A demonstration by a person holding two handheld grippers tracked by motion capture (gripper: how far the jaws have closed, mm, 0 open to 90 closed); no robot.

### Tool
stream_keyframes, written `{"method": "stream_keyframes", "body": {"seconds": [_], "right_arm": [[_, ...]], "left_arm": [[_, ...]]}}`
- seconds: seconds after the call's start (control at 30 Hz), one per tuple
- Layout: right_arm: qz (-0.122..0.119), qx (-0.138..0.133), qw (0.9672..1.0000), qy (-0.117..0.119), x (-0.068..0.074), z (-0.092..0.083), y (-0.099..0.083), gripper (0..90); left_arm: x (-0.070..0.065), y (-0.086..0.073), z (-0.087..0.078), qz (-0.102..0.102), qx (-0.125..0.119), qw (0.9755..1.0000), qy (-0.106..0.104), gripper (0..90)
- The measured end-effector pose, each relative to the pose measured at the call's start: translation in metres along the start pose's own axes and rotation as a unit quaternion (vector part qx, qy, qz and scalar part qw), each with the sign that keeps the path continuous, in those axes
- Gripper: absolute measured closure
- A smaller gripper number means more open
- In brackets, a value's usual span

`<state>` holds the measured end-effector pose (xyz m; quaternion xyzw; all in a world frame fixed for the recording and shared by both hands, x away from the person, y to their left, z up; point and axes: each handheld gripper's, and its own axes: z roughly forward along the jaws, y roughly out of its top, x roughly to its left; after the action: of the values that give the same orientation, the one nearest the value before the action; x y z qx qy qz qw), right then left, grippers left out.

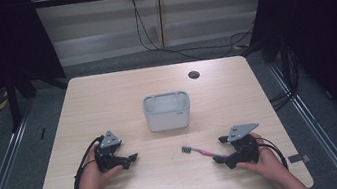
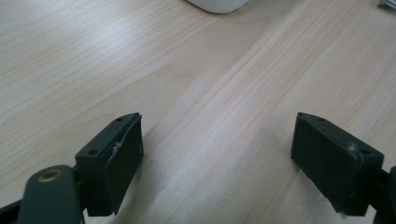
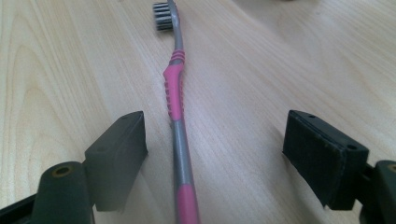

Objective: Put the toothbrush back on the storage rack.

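Right hand-held gripper (image 3: 215,154) lying released, jaws straddling pink-and-grey plastic toothbrush (image 3: 176,100) on pale wooden surface (image 3: 261,70); left hand-held gripper (image 2: 217,154) resting released

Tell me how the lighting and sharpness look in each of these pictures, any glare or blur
High view: dim, dark surroundings, table evenly lit, soft detail. Left gripper view: pale glare on the wood at upper left, near jaws slightly soft. Right gripper view: toothbrush handle sharp mid-frame, bristle end and foreground jaws softer, faint glare at left.
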<state>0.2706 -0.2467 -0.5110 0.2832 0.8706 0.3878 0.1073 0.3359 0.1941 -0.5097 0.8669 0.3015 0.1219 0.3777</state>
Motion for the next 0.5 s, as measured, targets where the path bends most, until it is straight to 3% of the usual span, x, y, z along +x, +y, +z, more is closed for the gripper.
{"method": "stream_keyframes", "body": {"seconds": [0.17, 0.3, 0.5], "right_arm": [[0.006, 0.004, 1.0000, -0.002, 0.002, 0.001, 0.001, 18.6], [0.015, 0.044, 0.9989, -0.013, 0.006, 0.003, 0.011, 17.2], [0.021, 0.067, 0.9975, -0.005, 0.006, 0.002, 0.017, 17.3]], "left_arm": [[0.000, 0.000, 0.000, 0.001, 0.000, 1.0000, -0.001, 16.2], [0.000, 0.000, 0.000, 0.002, 0.000, 1.0000, -0.001, 16.2], [0.000, 0.000, 0.000, 0.001, 0.000, 1.0000, -0.001, 16.2]]}}
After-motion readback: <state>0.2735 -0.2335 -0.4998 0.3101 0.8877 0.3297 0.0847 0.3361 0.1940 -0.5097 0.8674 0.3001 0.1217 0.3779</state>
